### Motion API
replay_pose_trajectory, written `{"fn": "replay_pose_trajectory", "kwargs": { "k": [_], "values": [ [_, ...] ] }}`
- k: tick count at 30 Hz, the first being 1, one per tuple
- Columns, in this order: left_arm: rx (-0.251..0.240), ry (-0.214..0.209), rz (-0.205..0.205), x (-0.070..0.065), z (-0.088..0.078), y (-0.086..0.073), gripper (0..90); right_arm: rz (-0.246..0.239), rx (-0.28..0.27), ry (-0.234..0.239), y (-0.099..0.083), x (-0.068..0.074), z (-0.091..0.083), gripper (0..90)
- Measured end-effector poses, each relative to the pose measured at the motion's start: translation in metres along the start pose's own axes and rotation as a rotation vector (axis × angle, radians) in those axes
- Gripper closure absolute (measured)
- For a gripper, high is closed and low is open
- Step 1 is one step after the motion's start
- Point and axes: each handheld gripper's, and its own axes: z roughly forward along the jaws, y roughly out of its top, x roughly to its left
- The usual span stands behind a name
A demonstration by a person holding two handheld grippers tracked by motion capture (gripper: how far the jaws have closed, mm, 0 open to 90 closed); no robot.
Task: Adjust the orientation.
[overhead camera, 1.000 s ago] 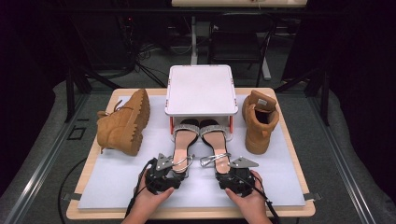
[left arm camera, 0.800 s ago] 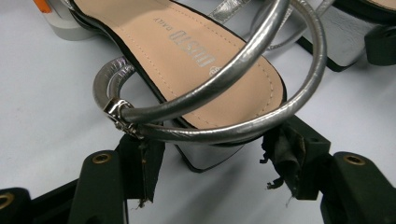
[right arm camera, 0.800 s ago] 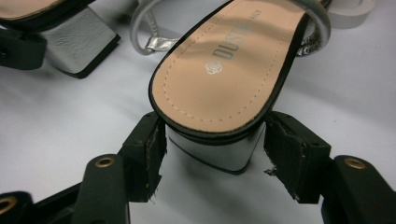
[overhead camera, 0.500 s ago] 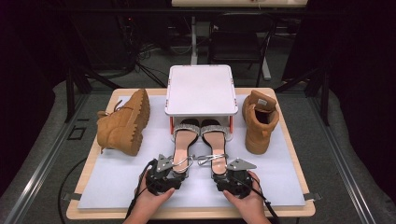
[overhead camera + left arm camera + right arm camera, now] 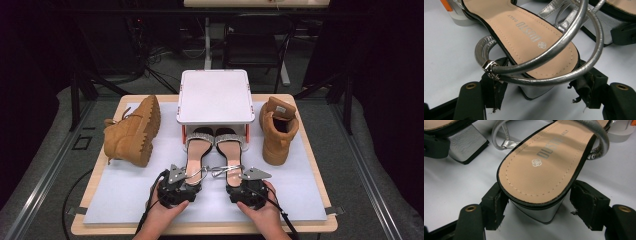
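Two sandals [image 5: 214,152], two boots [image 5: 134,131]; both grippers' jaws just opened, seemingly loose around heels

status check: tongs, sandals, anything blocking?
Both tongs, left and right, just opened, each straddling a sandal heel. Left sandal, right sandal flat on mat, toes under white stand. Nothing blocking.

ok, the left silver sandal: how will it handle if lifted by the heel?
The left sandal probably stays rigid: stiff sole, block heel. Its ankle strap is a loose loop, so it will likely flop or snag. The glossy heel may slip.
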Motion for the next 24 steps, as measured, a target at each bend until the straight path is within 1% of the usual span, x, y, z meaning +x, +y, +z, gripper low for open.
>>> {"fn": "replay_pose_trajectory", "kwargs": {
  "k": [4,6,14,20,21,22,24],
  "values": [
    [-0.006,0.003,-0.006,-0.0008,0.0008,0.0,32.8,0.002,-0.004,-0.004,-0.0003,0.0008,0.0,31.3],
    [-0.007,0.008,0.002,-0.001,0.0011,0.0001,32.9,0.002,-0.004,-0.004,-0.0004,0.0009,-0.0001,31.5],
    [-0.006,0.012,0.008,-0.0013,0.0011,0.0001,33.9,0.003,-0.002,-0.01,-0.0003,0.0016,-0.0005,31.9],
    [-0.007,0.01,-0.006,-0.0018,0.001,0.0017,34.1,0.003,0.002,-0.012,0.0005,0.0022,-0.0009,32.1],
    [-0.01,0.005,-0.003,-0.0004,0.0006,0.0035,34.2,0.007,-0.004,-0.01,0.0008,0.0025,-0.0003,32.1],
    [-0.013,0.003,-0.011,0.0003,0.0002,0.0052,34.2,0.008,0.003,-0.009,0.0017,0.0022,-0.0011,32.1],
    [-0.023,-0.006,-0.026,0.0025,-0.0001,0.0081,34.3,0.019,-0.007,-0.007,0.0036,0.0018,-0.0014,32.1]
  ]
}}
